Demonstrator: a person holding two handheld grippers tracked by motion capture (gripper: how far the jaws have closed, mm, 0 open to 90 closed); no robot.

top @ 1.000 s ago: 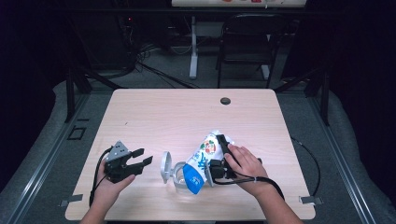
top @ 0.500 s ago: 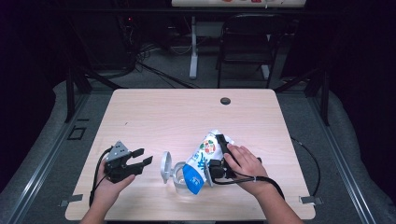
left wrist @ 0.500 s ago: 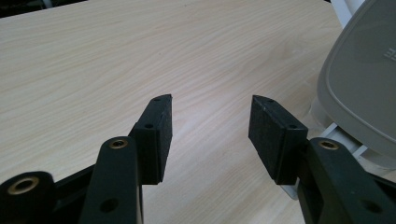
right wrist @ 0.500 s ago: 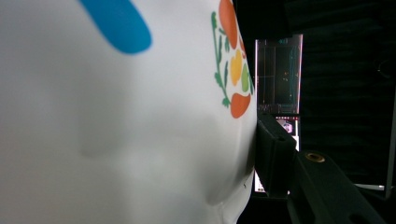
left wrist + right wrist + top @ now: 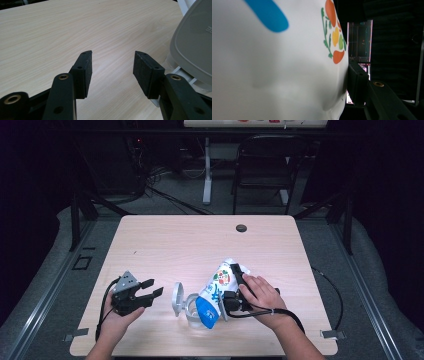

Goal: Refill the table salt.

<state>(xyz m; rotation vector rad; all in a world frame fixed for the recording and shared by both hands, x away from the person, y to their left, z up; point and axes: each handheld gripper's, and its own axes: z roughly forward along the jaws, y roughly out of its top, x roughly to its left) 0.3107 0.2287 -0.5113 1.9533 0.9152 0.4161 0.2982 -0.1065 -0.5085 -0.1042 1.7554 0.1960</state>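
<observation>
Nothing on the table (image 5: 165, 245) has shifted since the earlier frames, and both hands sit where they were; only the right tool (image 5: 231, 295) has changed, its jaws having just been closing on the white pouch (image 5: 216, 287) printed with blue and with orange and green vegetables; in the right gripper view the one jaw that shows dents the pouch's (image 5: 274, 62) side, so the tool is pinching it. Tilted over the clear plastic container (image 5: 192, 310), the pouch has its blue end at the container's mouth; the container's grey lid (image 5: 177, 299) stands up on its left. Left of the lid, the left tool (image 5: 150, 289) rests spread, nothing between its pads (image 5: 85, 72). Pale wood-grain table, a dark round hole (image 5: 241, 228) near its far edge; beyond that edge, grey floor, cables and a black chair (image 5: 262, 170) in a dark room.
</observation>
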